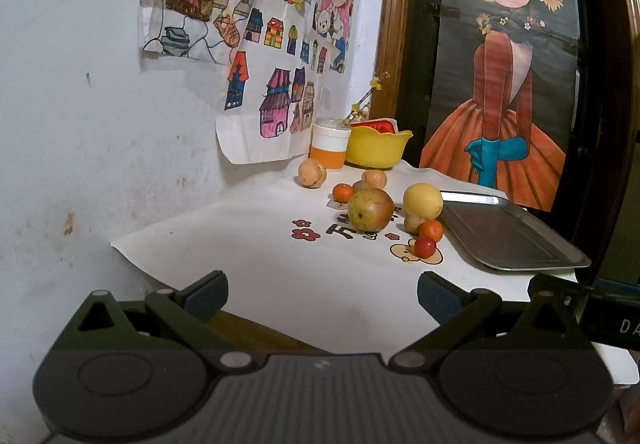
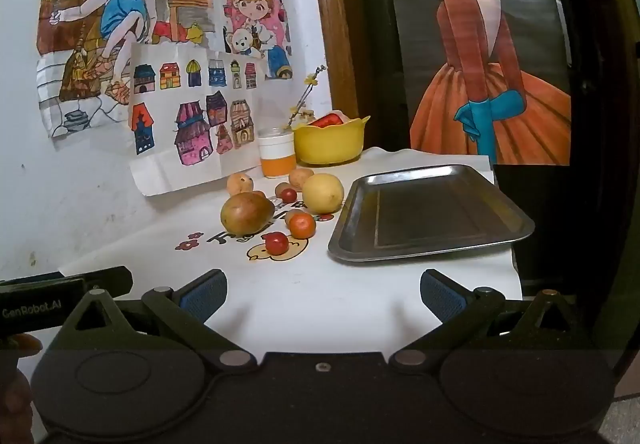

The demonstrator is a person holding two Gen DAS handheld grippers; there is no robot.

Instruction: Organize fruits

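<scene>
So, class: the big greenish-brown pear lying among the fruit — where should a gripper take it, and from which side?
Grip the pear across its broad belly, coming from the near, open side. It lies on its side, and small fruit crowd behind it and to the tray side. The open right gripper probably suits.

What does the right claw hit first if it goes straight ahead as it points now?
Likely the small red fruit, with the orange just behind it. The right claw is open over bare white cloth, and the tray sits right of centre. Depth is unclear, so it could pass above them.
</scene>
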